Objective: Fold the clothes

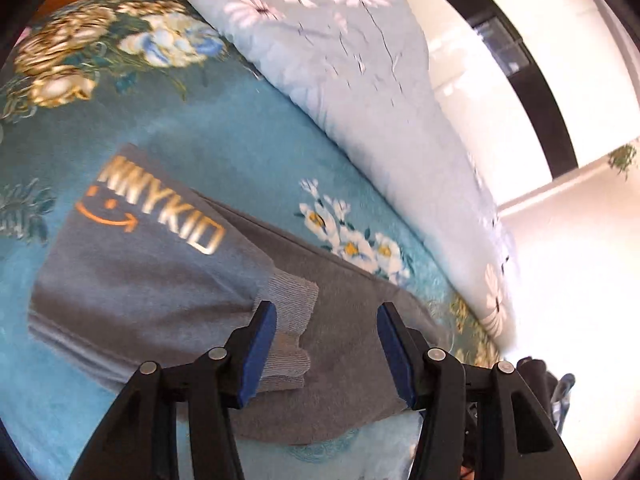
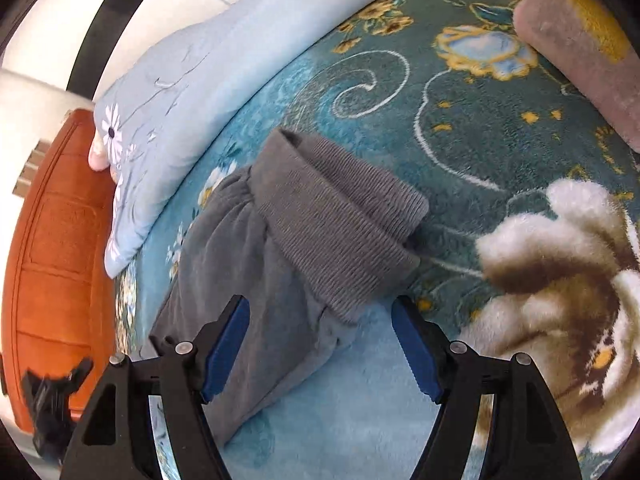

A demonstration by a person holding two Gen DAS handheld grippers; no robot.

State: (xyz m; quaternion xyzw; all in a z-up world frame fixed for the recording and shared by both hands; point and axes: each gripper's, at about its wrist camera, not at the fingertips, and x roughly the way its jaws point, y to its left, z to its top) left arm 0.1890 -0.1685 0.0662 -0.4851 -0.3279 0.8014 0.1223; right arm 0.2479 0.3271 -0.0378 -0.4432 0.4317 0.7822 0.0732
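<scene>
A grey garment (image 1: 160, 272) with gold lettering and an orange smile lies folded on a teal floral blanket (image 1: 240, 152). Its ribbed cuff (image 1: 288, 320) lies between the fingers of my left gripper (image 1: 326, 316), which is open just above the fabric. In the right wrist view the same grey garment (image 2: 240, 264) shows its wide ribbed waistband (image 2: 340, 224), folded over. My right gripper (image 2: 320, 312) is open, with the waistband edge between its blue pads and nothing held.
A light blue flowered pillow (image 1: 360, 80) lies along the blanket's edge and also shows in the right wrist view (image 2: 180, 80). An orange wooden headboard (image 2: 52, 240) stands at the left. A mauve plush roll (image 2: 580, 48) lies at the upper right.
</scene>
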